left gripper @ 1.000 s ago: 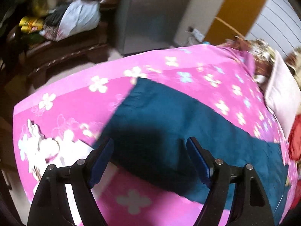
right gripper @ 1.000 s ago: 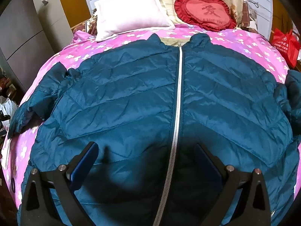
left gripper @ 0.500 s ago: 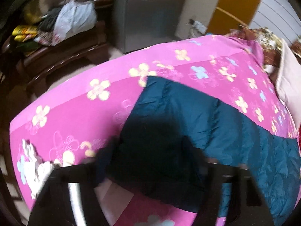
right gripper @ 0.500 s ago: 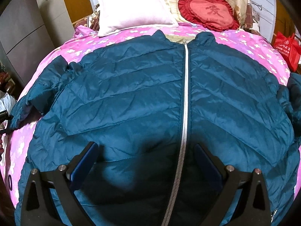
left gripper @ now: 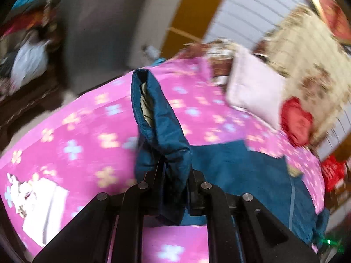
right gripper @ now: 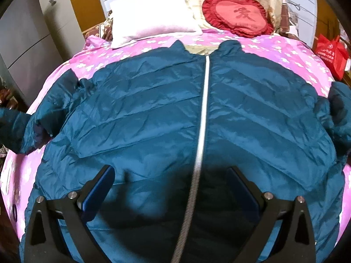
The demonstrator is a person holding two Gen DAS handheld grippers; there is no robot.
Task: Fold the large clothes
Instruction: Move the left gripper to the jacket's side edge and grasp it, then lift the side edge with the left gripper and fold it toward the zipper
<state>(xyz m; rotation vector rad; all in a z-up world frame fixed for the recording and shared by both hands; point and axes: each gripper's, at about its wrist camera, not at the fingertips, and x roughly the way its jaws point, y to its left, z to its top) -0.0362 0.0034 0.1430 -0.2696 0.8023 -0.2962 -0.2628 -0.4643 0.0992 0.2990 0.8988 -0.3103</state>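
Observation:
A teal quilted jacket (right gripper: 153,118) lies front up on the pink flowered bedspread (right gripper: 274,46), zipped with a silver zipper (right gripper: 203,114) down the middle, collar toward the pillows. My left gripper (left gripper: 175,173) is shut on the jacket's left sleeve (left gripper: 158,114) and holds it lifted off the bed, cuff opening pointing up. The raised sleeve shows at the left edge of the right wrist view (right gripper: 15,131). My right gripper (right gripper: 170,182) is open and empty, hovering over the jacket's lower front, astride the zipper.
A pale pink pillow (right gripper: 151,17) and a red heart cushion (right gripper: 237,15) lie at the bed's head. A grey cabinet (right gripper: 26,43) stands left of the bed. A red bag (right gripper: 329,52) sits at the right. A dark bench with bags (left gripper: 28,65) is beyond the bed's left side.
My left gripper has closed on the sleeve and lifted it, swinging toward the bed's head. My right gripper has drifted slightly left over the jacket, still open.

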